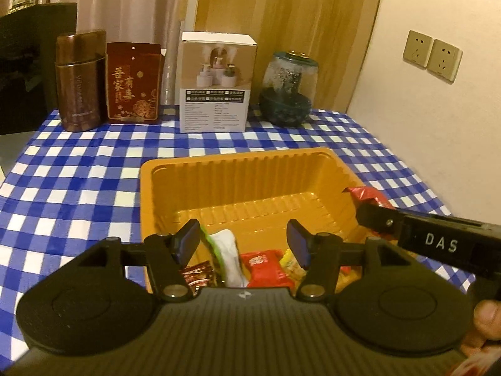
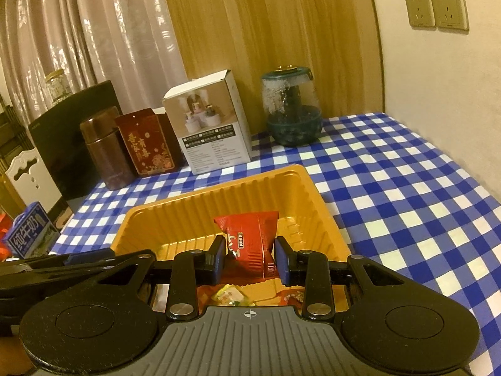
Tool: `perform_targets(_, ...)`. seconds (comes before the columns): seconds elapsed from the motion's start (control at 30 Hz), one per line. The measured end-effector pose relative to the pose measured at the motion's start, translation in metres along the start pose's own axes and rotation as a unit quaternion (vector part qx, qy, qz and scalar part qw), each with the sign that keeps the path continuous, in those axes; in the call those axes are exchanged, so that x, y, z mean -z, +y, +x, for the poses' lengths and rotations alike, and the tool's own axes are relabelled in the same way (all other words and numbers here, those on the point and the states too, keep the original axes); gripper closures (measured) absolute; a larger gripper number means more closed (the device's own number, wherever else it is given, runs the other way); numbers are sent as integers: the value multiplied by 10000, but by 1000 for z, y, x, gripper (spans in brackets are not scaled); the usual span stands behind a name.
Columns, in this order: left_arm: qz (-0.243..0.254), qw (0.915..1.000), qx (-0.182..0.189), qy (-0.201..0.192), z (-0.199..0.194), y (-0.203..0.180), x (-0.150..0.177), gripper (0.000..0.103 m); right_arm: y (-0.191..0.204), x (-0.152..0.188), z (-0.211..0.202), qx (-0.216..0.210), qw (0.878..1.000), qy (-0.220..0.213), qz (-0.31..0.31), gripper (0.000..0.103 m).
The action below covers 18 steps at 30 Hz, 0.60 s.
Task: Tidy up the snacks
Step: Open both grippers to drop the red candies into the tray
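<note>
An orange plastic tray [image 1: 247, 169] sits on the blue checked tablecloth and holds several snack packets at its near end, among them a red packet [image 1: 266, 266] and a white and green one [image 1: 228, 250]. My left gripper [image 1: 244, 244] is open and empty above those packets. My right gripper [image 2: 250, 260] is shut on a red snack packet [image 2: 250, 238] and holds it over the tray [image 2: 281, 175]. The right gripper also shows in the left wrist view [image 1: 375, 216], over the tray's right rim, with the red packet [image 1: 366, 194] in it.
At the back of the table stand a brown canister [image 1: 81, 84], a red gift box [image 1: 133, 84], a white product box [image 1: 216, 84] and a glass jar [image 1: 288, 87]. A wall with sockets [image 1: 432, 54] is on the right. A blue milk carton [image 2: 29, 235] lies off the table's left edge.
</note>
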State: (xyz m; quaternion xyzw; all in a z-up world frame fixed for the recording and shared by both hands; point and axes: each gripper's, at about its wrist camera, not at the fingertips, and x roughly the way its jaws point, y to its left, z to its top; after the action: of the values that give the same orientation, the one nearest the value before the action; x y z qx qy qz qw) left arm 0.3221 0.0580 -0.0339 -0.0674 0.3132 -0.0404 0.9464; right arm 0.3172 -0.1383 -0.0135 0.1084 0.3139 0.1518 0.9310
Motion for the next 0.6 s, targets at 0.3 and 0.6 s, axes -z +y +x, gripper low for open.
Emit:
perform_targets(0.3,-139,9999,24,5,-3,6,1,46,2,1,1,-101,9999,0,23,69)
perform_targets(0.6,-173,9998,-40,-8,-5,10,2,46,-12,-2,-2,-391,9968,-287,636,35)
